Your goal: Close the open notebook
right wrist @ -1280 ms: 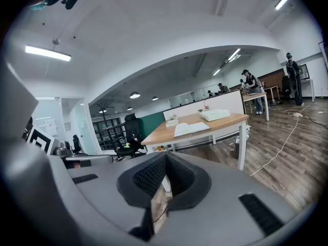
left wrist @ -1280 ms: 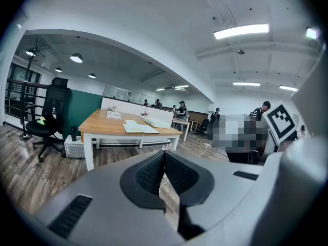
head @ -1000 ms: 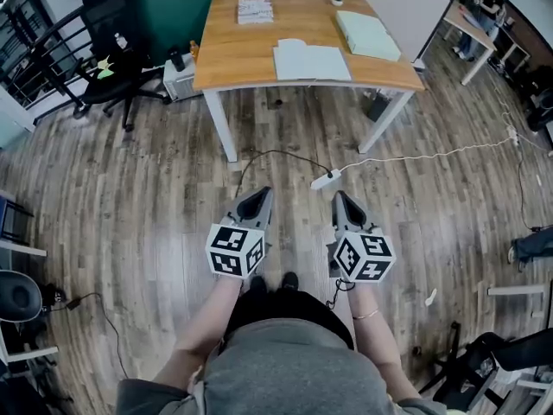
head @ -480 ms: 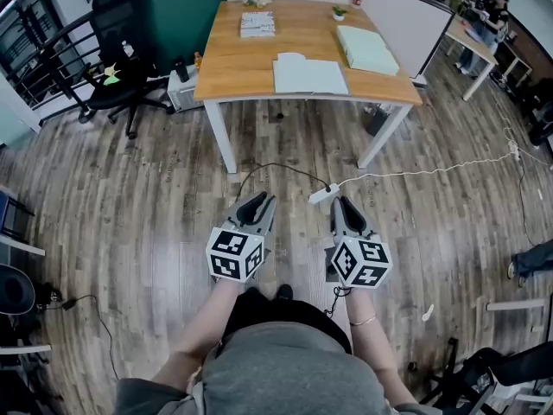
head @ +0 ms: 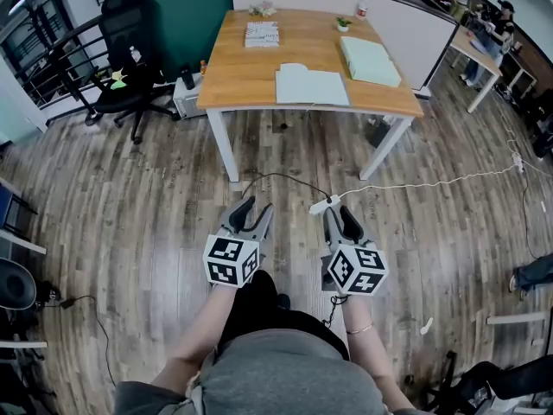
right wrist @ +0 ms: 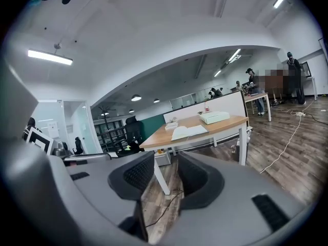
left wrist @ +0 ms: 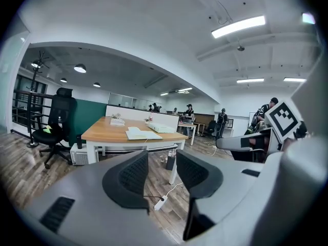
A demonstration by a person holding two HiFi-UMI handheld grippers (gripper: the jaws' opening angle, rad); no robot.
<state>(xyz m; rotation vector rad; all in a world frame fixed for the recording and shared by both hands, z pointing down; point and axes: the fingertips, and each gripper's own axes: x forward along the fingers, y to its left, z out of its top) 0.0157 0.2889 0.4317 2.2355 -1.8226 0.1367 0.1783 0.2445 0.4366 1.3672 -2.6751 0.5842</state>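
The open notebook (head: 311,86) lies flat with pale pages on the near edge of the wooden table (head: 242,72), well ahead of both grippers. It also shows in the left gripper view (left wrist: 143,134) and the right gripper view (right wrist: 188,131). My left gripper (head: 249,208) and right gripper (head: 339,209) hang side by side over the floor, pointing towards the table. Their jaws have just been opening. The left gripper (left wrist: 161,160) and the right gripper (right wrist: 166,164) both stand open, with only floor showing through the gaps.
A closed pale green book (head: 369,59), a small stack of books (head: 261,34), a potted plant (head: 344,22) and a bottle (head: 363,5) share the table. A power strip (head: 326,204) with cables lies on the floor ahead. A black office chair (head: 130,67) stands left; people are at the back right.
Both grippers' jaws were shut one second ago and now stand apart. The grippers have stayed over the same patch of floor.
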